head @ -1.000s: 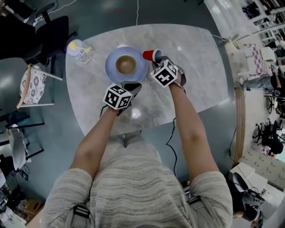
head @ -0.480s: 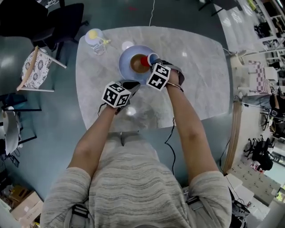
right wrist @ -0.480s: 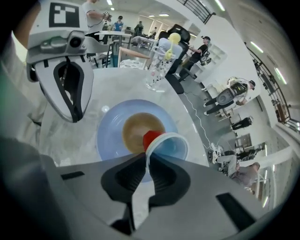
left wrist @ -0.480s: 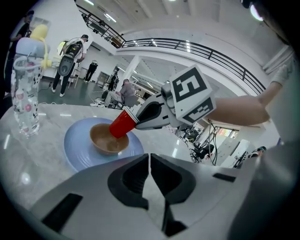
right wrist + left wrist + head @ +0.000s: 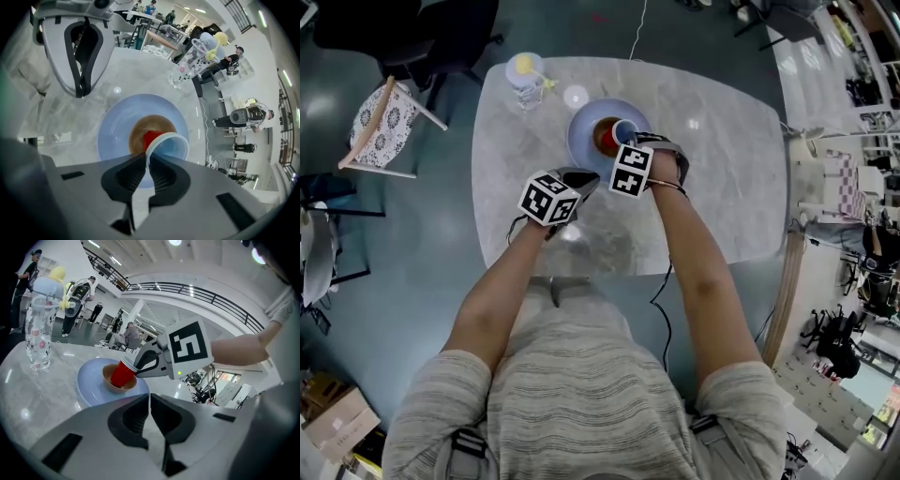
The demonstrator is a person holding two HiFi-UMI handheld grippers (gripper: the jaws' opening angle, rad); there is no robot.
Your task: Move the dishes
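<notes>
Right gripper [image 5: 147, 159] is pinching the rim of the red cup [image 5: 164, 143], jaws nearly together. The cup is tilting, base in the brown bowl [image 5: 138, 129] on the blue plate [image 5: 112, 136], toward the table's [image 5: 722, 169] 12 o'clock. Left gripper [image 5: 150, 401] is hovering closed and empty at the plate's 7 o'clock.

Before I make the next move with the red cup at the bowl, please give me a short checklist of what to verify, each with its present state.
1. The right gripper is shut on the red cup at its rim: ok.
2. The cup's base is inside the brown bowl: ok.
3. The cup is upright: not ok, it leans.
4. The cup rests on the bowl's bottom: cannot tell.
5. The left gripper is shut, empty and apart from the blue plate: ok.
6. The bottle stands apart from the plate: ok.
</notes>
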